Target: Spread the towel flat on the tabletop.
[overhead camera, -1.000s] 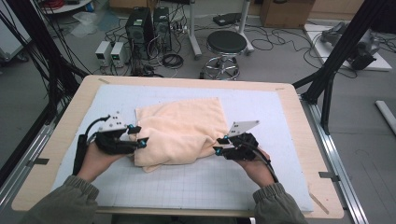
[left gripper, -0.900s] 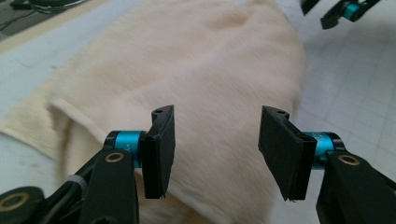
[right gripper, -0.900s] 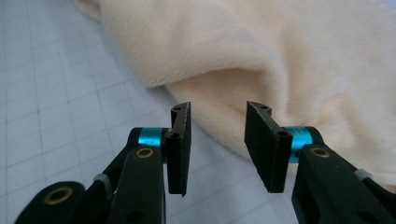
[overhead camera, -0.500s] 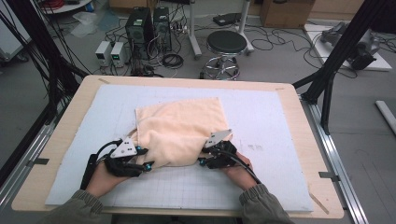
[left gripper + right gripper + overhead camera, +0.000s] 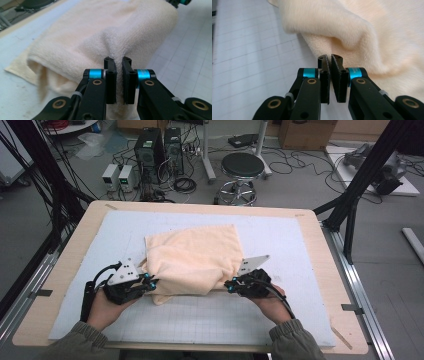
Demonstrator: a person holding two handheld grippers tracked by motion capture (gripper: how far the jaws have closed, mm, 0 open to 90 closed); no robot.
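Each tool has just been closing and now pinches cloth: the left tool has a fold of the peach towel between its pads, and the right tool nips the near edge. The towel lies folded over mid-desk on the grid mat. The right tool's bite looks thin, so uneven pulling could let that corner slip free, and the fold would then sag crooked.
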